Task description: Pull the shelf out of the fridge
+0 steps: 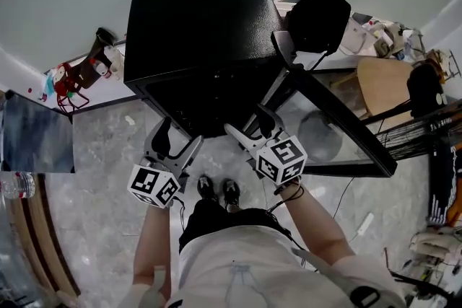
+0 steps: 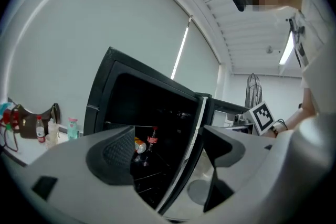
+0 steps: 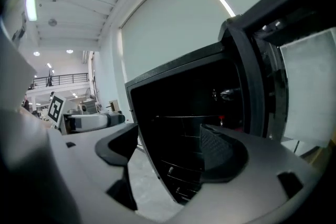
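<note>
A small black fridge [image 1: 195, 25] stands on the floor with its glass door [image 1: 339, 119] swung open to the right. In the head view my left gripper [image 1: 172, 146] and right gripper [image 1: 251, 128] hover side by side just in front of the dark opening, both open and empty. The left gripper view looks past my left gripper [image 2: 168, 152] at a cola bottle [image 2: 152, 139] and a can [image 2: 139, 145] on a wire shelf [image 2: 149, 178]. Through my right gripper [image 3: 170, 152] I see thin shelves [image 3: 184, 119] across the dark inside; neither gripper touches them.
The door's edge [image 2: 191, 144] stands close to the right of the left gripper. A black bag [image 1: 317, 18] and a wooden chair [image 1: 382, 83] lie beyond the door. Small bottles [image 2: 39, 128] sit on a ledge to the fridge's left. My shoes [image 1: 219, 190] are just before the fridge.
</note>
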